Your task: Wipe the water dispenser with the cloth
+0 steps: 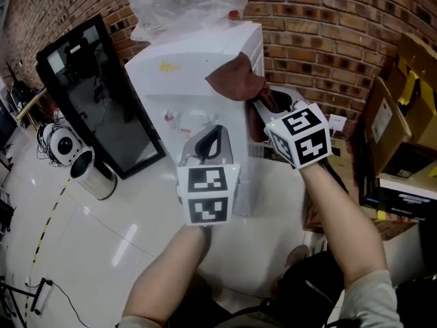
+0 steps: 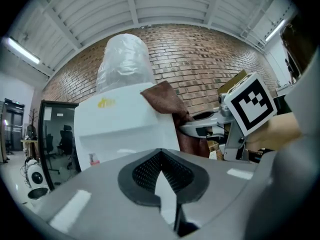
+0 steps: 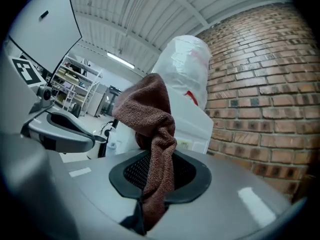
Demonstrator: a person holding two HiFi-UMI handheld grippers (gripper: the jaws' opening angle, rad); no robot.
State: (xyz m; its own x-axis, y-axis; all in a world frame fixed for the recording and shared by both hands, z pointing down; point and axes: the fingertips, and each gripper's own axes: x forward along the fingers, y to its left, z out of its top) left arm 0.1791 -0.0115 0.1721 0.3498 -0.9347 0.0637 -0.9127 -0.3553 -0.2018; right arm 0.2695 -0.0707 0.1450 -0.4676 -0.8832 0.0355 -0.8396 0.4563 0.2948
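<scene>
Bare forearms (image 1: 171, 272) fill the near edge of the head view, both reaching out toward the job. Biggest thing out there: the tall white plastic water dispenser (image 1: 194, 74), standing against the brick wall, with a bottle wrapped in clear crinkled plastic (image 1: 181, 2) sitting on top. And there's the task's thing: the reddish-brown terry cloth (image 3: 147, 109), bunched up at the dispenser's top right corner and touching its white shell.

Judging by that, the wipe is under way on the upper right edge. To do it well, the bunched cloth probably wants spreading flatter against the panel, then one steady stroke along the edge and down the right side. The pressure should come from the cloth rather than from the hard jaws. The wrapped bottle overhead looks easy to nudge, so the stroke should stay below it.

Now the tools. The right gripper (image 3: 159, 159) pinches a hanging fold of the cloth, jaws narrowly parted by the fabric. The left gripper (image 2: 161, 159) hovers near the dispenser's front, tips pressed together, nothing between them.
</scene>
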